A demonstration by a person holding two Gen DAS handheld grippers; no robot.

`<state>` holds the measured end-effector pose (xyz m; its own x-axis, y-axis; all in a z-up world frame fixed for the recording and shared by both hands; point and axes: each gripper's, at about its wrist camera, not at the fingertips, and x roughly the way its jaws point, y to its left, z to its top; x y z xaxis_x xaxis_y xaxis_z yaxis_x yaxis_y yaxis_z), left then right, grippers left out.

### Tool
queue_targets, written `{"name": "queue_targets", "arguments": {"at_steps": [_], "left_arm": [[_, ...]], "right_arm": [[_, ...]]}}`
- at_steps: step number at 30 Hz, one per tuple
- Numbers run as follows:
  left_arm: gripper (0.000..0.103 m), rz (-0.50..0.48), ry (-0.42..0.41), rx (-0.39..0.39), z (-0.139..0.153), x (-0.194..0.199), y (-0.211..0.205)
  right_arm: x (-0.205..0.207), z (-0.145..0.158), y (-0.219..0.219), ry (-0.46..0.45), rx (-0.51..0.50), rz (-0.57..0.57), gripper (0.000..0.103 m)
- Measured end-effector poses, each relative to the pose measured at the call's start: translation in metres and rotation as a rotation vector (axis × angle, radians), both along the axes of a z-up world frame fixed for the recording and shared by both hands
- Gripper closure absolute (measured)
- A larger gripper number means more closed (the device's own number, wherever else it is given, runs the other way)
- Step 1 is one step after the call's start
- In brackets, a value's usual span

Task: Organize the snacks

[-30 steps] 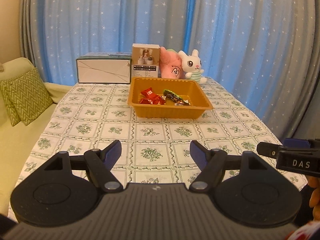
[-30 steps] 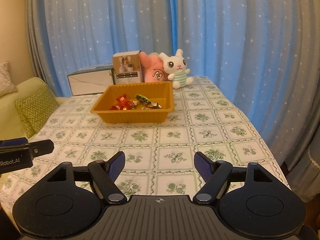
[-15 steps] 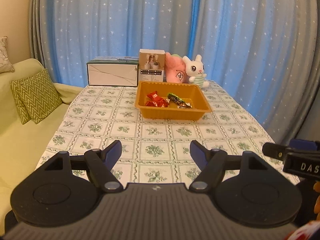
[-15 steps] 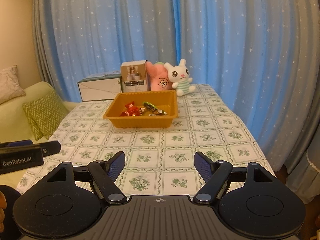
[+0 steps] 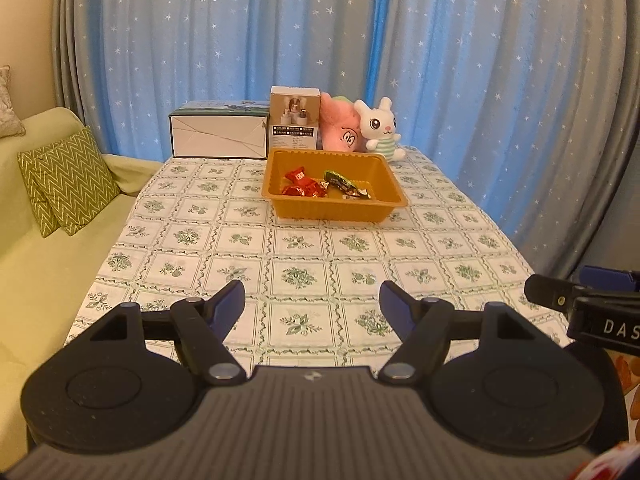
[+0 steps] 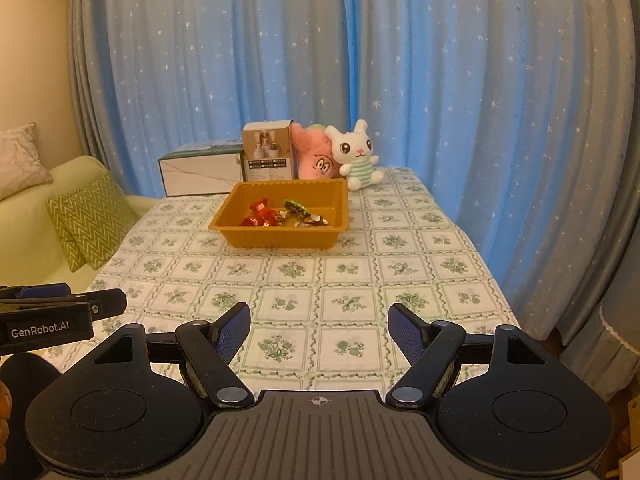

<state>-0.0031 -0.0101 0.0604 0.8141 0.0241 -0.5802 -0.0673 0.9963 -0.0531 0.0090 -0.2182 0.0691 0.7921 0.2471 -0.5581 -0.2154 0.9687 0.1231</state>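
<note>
My left gripper (image 5: 312, 300) and right gripper (image 6: 319, 322) are both spread wide and hold nothing. They hang over the near end of the table (image 5: 304, 276). The snacks (image 5: 304, 186) lie in the orange tray (image 5: 336, 210), far ahead.

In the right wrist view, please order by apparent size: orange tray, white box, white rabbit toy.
1. orange tray, largest, though nearest the camera.
2. white box, partly hidden.
3. white rabbit toy, smallest.
</note>
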Motion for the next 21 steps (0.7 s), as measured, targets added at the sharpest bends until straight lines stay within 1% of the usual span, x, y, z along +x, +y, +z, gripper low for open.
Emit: {"name": "queue_targets", "arguments": {"at_steps": [4,13,21], "left_arm": [[0.031,-0.019,0.003,0.019,0.002,-0.007,-0.006],[0.031,-0.008,0.016,0.005,0.005,-0.018,-0.006],[0.031,-0.008,0.019,0.007,0.007,-0.022,-0.005]], "right_arm": [[-0.007,0.002,-0.001,0.011,-0.002,0.005,0.027],[-0.019,0.011,0.001,0.006,-0.027,-0.007,0.027],[-0.020,0.012,0.002,0.008,-0.015,-0.001,0.027]]}}
